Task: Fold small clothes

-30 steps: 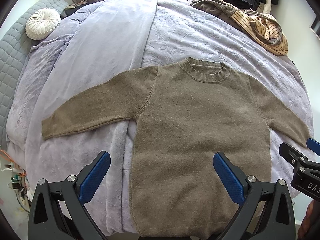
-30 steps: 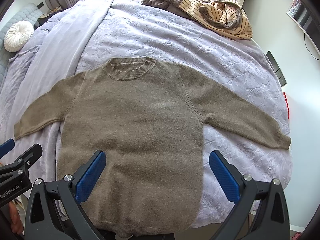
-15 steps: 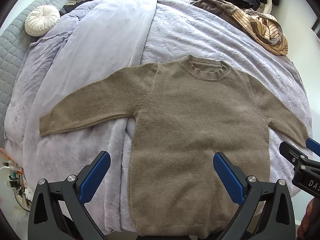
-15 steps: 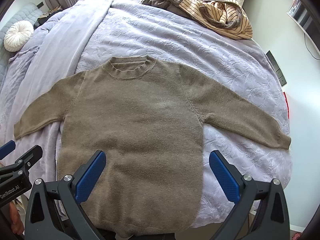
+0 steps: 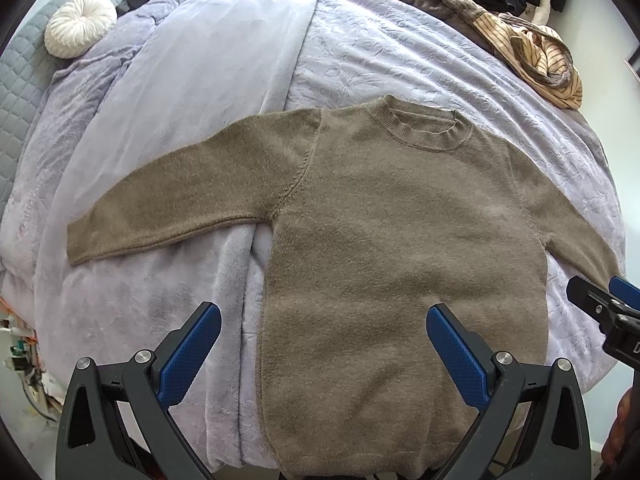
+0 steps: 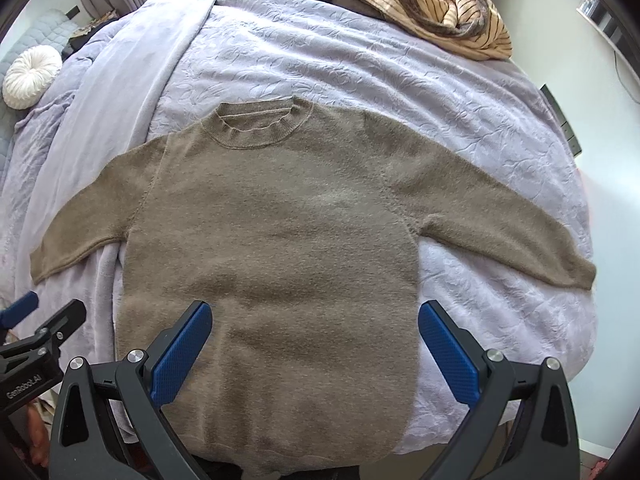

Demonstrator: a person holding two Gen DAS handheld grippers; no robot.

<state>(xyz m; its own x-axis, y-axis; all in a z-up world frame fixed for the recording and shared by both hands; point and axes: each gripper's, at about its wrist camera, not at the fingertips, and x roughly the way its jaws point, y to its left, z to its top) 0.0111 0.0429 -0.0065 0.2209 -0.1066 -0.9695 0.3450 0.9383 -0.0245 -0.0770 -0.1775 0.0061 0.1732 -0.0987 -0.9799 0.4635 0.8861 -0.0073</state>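
An olive-brown knit sweater (image 5: pixel 400 240) (image 6: pixel 272 256) lies flat, front up, on the lavender bed, both sleeves spread out sideways and the collar at the far end. My left gripper (image 5: pixel 322 336) hovers above its lower left hem, open and holding nothing. Over the lower right hem, my right gripper (image 6: pixel 314 334) is open too, its blue pads wide apart. The right gripper's tip shows at the right edge of the left wrist view, and the left gripper's tip at the left edge of the right wrist view.
The bed is covered by a lavender quilt (image 5: pixel 400 52) (image 6: pixel 380 80) and a smoother blanket (image 5: pixel 208 80). A heap of striped and dark clothes (image 5: pixel 520 36) (image 6: pixel 432 4) lies at the far right. A round white cushion (image 5: pixel 80 26) rests far left. Wall sockets (image 6: pixel 560 120) are at right.
The left wrist view has shifted slightly, so the sweater's left sleeve sits a little higher and further left in frame. The sweater itself has not moved and both grippers stay open.
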